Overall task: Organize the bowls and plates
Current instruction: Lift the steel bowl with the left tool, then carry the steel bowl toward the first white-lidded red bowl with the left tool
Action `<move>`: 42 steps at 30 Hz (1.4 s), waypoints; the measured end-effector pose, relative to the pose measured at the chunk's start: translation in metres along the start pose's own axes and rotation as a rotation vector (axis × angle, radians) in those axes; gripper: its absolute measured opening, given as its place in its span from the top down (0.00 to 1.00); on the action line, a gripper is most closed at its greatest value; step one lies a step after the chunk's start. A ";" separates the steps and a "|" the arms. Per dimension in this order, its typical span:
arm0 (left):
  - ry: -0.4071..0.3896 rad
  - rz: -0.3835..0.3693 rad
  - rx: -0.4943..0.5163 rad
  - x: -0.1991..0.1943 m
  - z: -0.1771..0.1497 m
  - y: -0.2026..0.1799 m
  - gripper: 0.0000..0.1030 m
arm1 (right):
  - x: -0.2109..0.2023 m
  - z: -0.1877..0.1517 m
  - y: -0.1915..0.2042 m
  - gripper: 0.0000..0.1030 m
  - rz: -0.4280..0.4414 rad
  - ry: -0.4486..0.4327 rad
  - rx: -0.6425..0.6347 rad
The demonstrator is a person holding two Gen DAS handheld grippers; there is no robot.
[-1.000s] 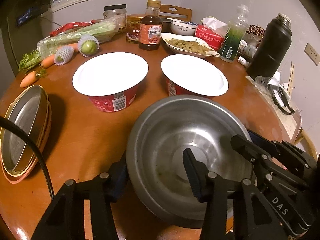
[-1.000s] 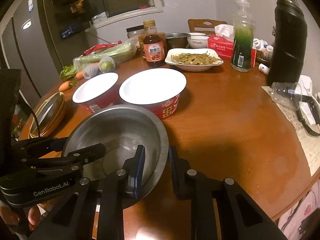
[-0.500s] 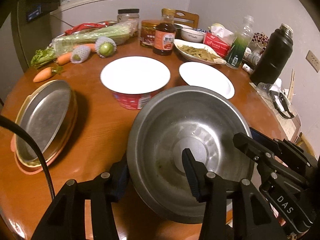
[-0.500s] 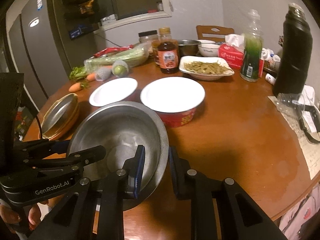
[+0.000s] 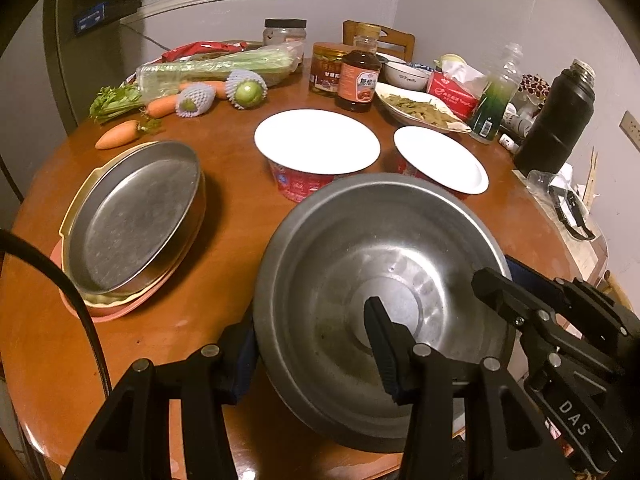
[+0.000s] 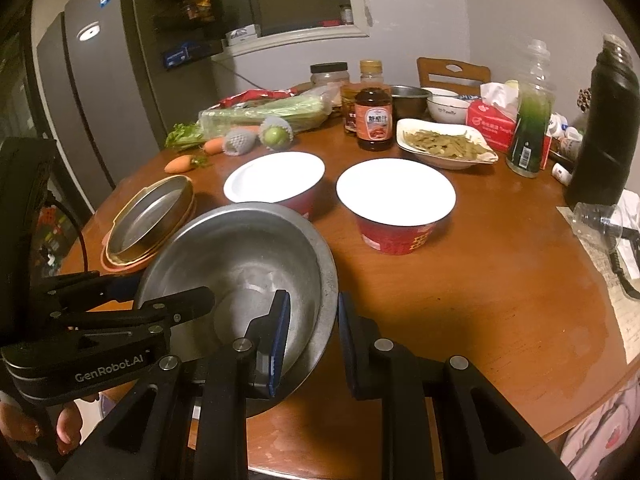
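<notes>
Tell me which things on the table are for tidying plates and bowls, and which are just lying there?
For the job: steel bowl, held by the left gripper and right gripper; stacked pans; two red bowls.

Just lying about: carrots, celery, sauce bottle, flask, tissue box.

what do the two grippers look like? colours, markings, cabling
Both matte black, angular two-finger linkages with silver pivot screws and blue finger pads. Left gripper is marked "GenRobot.AI" and a black cable arcs beside it. Right gripper is marked "DAS". A bare hand shows, no sleeve visible.
</notes>
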State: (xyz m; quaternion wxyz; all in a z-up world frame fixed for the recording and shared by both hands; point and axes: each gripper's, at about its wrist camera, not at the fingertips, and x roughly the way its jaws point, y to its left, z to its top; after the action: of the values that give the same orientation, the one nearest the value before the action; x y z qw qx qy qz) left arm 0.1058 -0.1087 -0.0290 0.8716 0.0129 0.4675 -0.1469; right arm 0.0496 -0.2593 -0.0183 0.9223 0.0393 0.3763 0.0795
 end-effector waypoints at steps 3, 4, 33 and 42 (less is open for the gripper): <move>0.003 0.010 0.002 0.001 -0.001 0.002 0.51 | 0.000 -0.001 0.004 0.76 -0.001 0.000 -0.010; 0.005 0.013 0.006 0.002 -0.002 0.003 0.51 | 0.001 -0.001 0.005 0.76 0.000 0.001 -0.012; 0.000 0.022 0.025 0.018 0.001 0.004 0.51 | 0.029 -0.009 0.000 0.75 0.006 0.044 0.018; -0.002 0.021 0.027 0.021 0.002 0.003 0.51 | 0.030 -0.007 -0.007 0.74 0.025 0.043 0.048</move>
State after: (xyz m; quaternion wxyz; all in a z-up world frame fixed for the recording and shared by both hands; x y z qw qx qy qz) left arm 0.1190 -0.1114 -0.0454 0.8733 0.0294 0.4644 -0.1441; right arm 0.0664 -0.2608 -0.0450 0.9117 0.0646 0.3972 0.0826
